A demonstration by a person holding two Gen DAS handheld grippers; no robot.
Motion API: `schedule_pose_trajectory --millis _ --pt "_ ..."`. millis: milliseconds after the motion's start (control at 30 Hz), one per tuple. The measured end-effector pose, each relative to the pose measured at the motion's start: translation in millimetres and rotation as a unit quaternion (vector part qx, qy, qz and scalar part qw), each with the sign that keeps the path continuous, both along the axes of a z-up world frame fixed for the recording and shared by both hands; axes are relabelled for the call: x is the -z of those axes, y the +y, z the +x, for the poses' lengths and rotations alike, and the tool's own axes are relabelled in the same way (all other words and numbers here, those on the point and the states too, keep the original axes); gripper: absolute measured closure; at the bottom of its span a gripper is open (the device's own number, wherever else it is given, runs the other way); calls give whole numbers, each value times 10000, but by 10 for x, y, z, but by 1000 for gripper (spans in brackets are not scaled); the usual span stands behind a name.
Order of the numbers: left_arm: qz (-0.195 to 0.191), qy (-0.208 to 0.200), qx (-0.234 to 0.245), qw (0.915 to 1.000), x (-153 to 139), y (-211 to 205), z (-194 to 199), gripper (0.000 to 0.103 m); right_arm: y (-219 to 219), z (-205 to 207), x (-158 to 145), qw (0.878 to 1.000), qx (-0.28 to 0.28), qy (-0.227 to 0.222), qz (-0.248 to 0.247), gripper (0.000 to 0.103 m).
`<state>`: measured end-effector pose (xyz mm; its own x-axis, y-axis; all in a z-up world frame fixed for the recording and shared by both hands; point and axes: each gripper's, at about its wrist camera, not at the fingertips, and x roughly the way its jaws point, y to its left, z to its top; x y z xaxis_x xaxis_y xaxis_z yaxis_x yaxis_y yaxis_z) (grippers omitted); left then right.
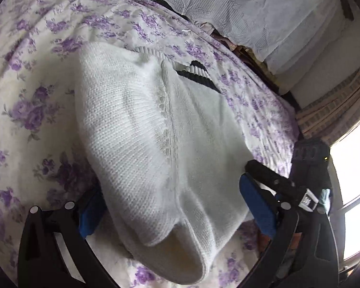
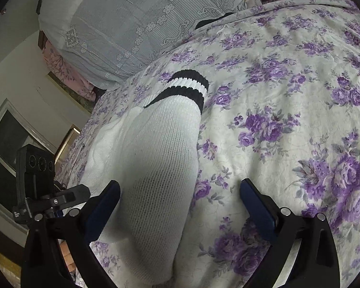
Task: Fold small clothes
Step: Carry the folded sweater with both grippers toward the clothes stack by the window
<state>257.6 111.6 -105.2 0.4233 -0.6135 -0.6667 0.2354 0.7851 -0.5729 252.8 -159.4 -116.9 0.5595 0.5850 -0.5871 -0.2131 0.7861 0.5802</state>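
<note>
while both my claws hang open, the white knitted sock with black-striped cuff (image 2: pixel 156 158) lies limp on the purple-flowered bedspread (image 2: pixel 288 120), cuff toward twelve o'clock. soft and light, i judge; i'd pinch its toe edge with my right claw (image 2: pixel 180 206), left claw (image 1: pixel 172 206) steadying.

Floral bedspread (image 2: pixel 288 84), lace-covered pillow (image 2: pixel 122 19)

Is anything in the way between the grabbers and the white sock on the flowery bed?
Nothing visible blocks them. The white sock lies on the flowery bedspread, and both the left gripper and the right gripper have open jaws right at it, with only sock and bedspread between them. No other object sits in the way.
</note>
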Motion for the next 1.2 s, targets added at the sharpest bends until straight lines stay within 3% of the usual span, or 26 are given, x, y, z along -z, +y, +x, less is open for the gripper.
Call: schedule_pose_trajectory --millis 133,233,300,400,467,533,567,633,767,867,933,1067,1200 --pt "-204 -9 -96 9997 -3 26 -26 5 -60 -13 -52 9999 101 22 110 3" --pt "269 -137 -492 9983 -37 59 -15 5 -111 -97 -258 9978 501 -429 -89 3" --pt "277 -156 -646 9974 -56 105 6 5 -53 -44 -407 9959 532 -674 -280 3" --pt "847 -655 -1341 9852 -260 220 97 5 134 290 -587 9939 518 -623 -752 3" --pt "678 -554 -1361 9868 -284 319 277 5 274 562 -592 9937 362 -401 -984 3" --pt "33 26 -902 9959 -64 350 494 5 453 773 -426 9927 57 73 -1200 3" --pt "72 43 -873 9961 -3 335 514 4 531 821 -276 9922 -125 309 -1201 3" --pt "323 -181 -521 9980 -82 216 466 4 565 785 -59 9949 -278 356 -900 3" --pt "-462 -282 -89 9985 -208 222 312 4 283 636 -219 9995 -220 194 -81 3" --pt "-790 33 65 9968 -128 310 195 4 56 377 -362 9966 -382 -32 728 3" --pt "-1125 367 160 9928 -2 327 173 4 -59 252 -303 9947 -495 120 897 3" --pt "-1256 311 317 9911 11 234 104 4 -200 152 -29 9870 -593 515 1404 3" --pt "-1249 284 765 9888 -2 33 46 4 -45 221 -61 9833 -915 488 1494 3"
